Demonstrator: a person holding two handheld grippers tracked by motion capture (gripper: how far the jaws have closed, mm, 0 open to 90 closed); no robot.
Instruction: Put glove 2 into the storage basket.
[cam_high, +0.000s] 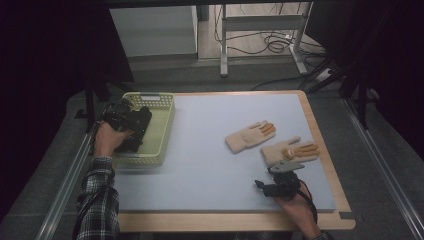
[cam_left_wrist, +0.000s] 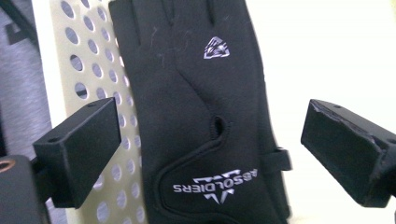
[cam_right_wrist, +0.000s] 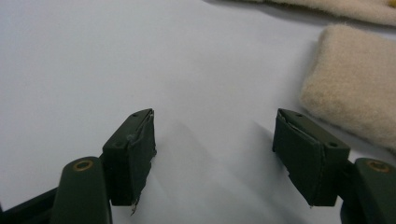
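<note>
In the left gripper view the left gripper (cam_left_wrist: 208, 154) stands with jaws wide, pads clear of the one black glove (cam_left_wrist: 196, 116) lying between them in the pale yellow perforated basket (cam_left_wrist: 86, 60), its long axis running bottom to top, fingers toward the upper edge, while the right gripper (cam_right_wrist: 215, 158), jaws apart and holding nothing, sits lower right of the high view near two beige gloves (cam_high: 270, 142).
</note>
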